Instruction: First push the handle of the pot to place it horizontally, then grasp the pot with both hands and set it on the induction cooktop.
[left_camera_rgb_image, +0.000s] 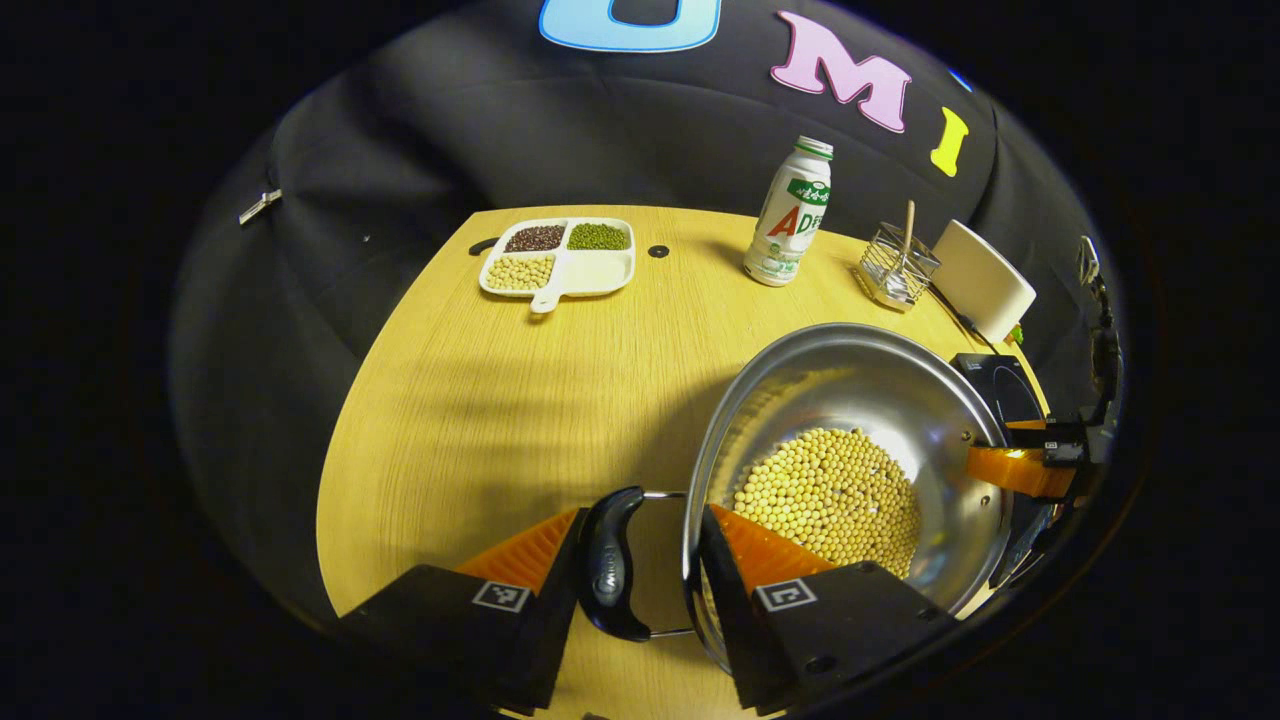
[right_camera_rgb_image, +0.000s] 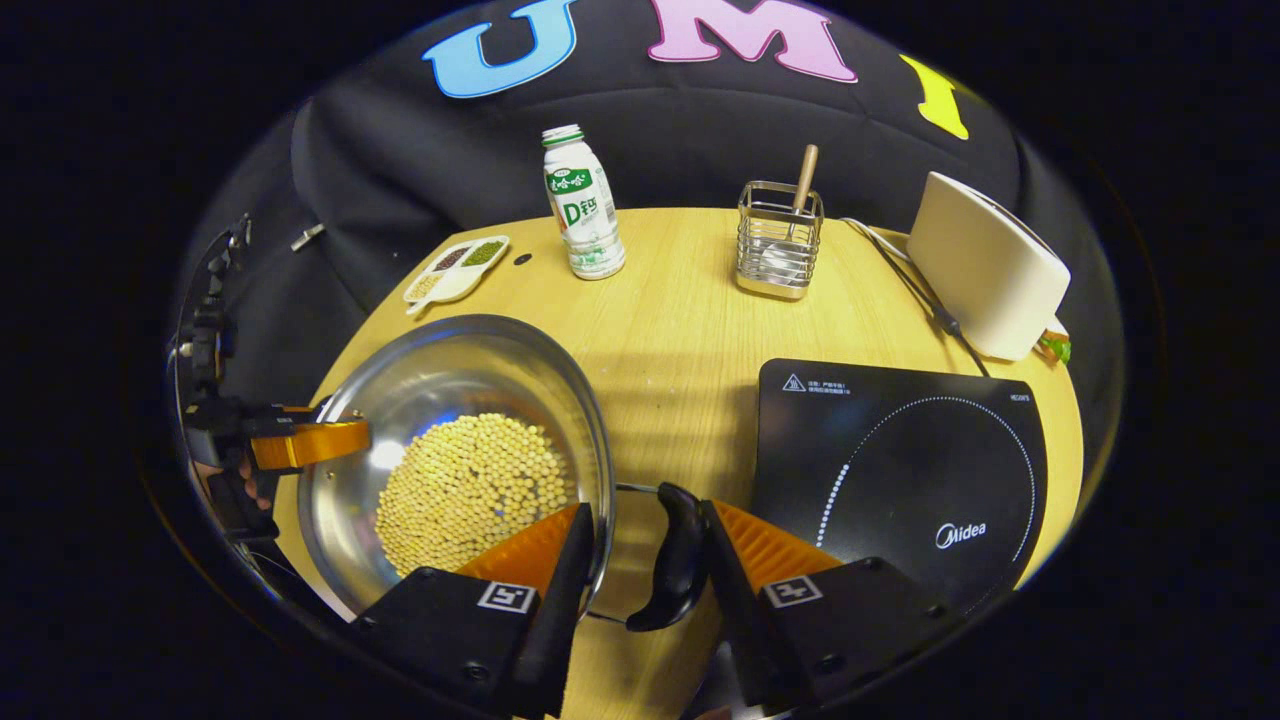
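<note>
Both handles lie level, each between jaws that straddle it and the pot rim without visibly pinching, so lifting onto the induction cooktop, right of the right gripper, remains.

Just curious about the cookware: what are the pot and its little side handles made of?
The pot looks like polished stainless steel: its inner wall mirrors light. Each handle seems dark glossy plastic on a thin metal wire loop, judging by its smooth sheen.

Warm overhead light, striped shadows across the table, glare in the pot, fisheye-bent edges.
</note>
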